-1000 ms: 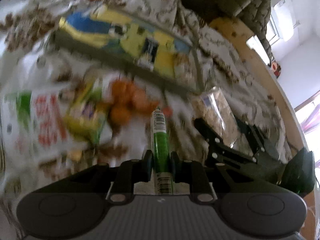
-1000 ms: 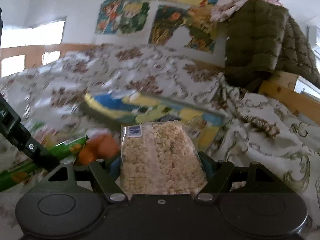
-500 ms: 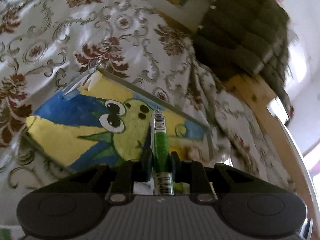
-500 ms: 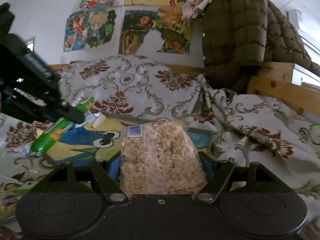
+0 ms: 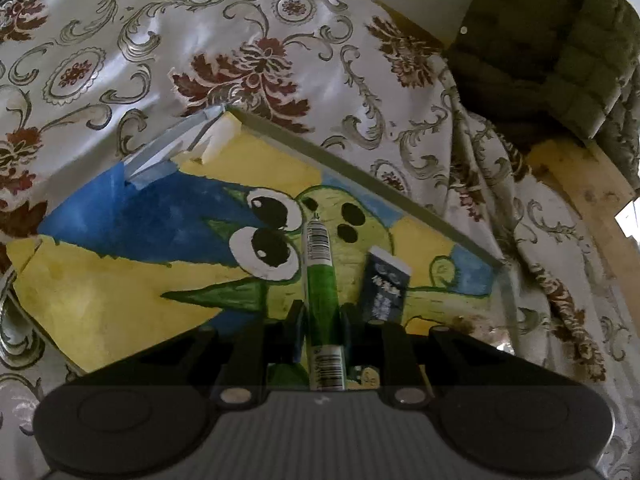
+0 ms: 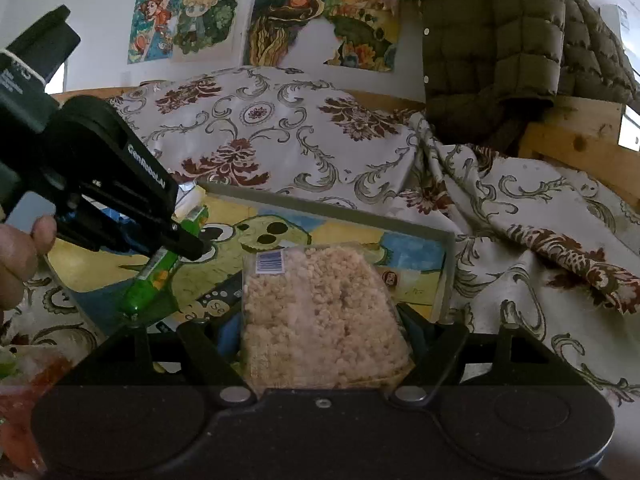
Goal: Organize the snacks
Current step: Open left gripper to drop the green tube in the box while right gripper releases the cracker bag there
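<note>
A shallow box [image 5: 360, 168] painted with a yellow, blue and green cartoon creature lies on the flowered bedspread. My left gripper [image 5: 320, 320] is shut on a thin green snack stick [image 5: 320, 292] with barcodes at both ends, held over the box's painted floor. In the right wrist view the left gripper [image 6: 188, 244] and the green stick [image 6: 156, 276] hang over the box's left half. My right gripper [image 6: 320, 332] is shut on a clear bag of pale puffed grains [image 6: 320, 312], just in front of the box [image 6: 328, 216]. A small dark packet [image 5: 386, 284] lies inside the box.
An olive quilted jacket [image 6: 500, 40] hangs over the wooden bed frame [image 6: 572, 140] at the back right. Posters [image 6: 320, 20] cover the wall. Other snack packs [image 6: 24, 380] lie at the lower left, near a person's hand [image 6: 16, 256]. The bedspread [image 6: 520, 280] bunches up right of the box.
Both grippers have moved from the snack pile to the painted box, each still holding its snack. The left gripper now hangs over the box floor, where the dark packet has come into view.
</note>
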Available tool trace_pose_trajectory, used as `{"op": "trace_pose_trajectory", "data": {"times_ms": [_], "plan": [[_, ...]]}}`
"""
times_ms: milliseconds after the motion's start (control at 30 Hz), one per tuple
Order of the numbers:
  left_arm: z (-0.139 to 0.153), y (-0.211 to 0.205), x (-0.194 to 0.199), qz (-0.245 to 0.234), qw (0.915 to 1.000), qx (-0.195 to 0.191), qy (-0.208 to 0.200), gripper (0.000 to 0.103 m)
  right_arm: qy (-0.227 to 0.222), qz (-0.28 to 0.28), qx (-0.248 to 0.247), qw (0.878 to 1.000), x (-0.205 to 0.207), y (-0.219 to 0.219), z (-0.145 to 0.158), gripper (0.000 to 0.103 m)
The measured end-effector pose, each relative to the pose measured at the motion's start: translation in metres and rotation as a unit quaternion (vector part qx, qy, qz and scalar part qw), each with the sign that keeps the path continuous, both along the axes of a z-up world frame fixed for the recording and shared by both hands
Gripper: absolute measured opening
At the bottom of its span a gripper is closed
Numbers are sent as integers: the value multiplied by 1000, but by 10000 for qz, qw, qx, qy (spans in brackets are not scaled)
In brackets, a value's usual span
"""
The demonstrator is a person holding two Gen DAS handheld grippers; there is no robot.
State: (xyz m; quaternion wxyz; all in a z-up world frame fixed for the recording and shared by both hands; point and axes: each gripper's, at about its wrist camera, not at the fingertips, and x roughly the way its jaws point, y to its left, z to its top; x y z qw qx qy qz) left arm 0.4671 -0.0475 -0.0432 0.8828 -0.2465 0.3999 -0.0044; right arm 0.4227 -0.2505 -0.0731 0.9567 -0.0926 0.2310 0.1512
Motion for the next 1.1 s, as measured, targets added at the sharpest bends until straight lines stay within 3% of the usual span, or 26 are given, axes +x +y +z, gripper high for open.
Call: {"op": "trace_pose_trajectory", "data": {"times_ms": [500,567,633,900,1100], "plan": [[-10,-2,-9,310,9994,112,-47,24,-21,-81,61,9999,-2,-1,-1,87],[-7,-3,-11,277,9994,170,-100,31,-45,-93,135,9999,-3,-3,2,90],[-2,-4,-16,269,9992,231,-188,44,-81,-116,206,9997,-7,-4,6,93],[24,3,-44,356,9973,375,-521,72,-230,-204,364,9989,-23,-7,28,102],[43,8,-74,396,9959,428,-686,84,-173,-259,382,9988,-40,-9,43,102]]}}
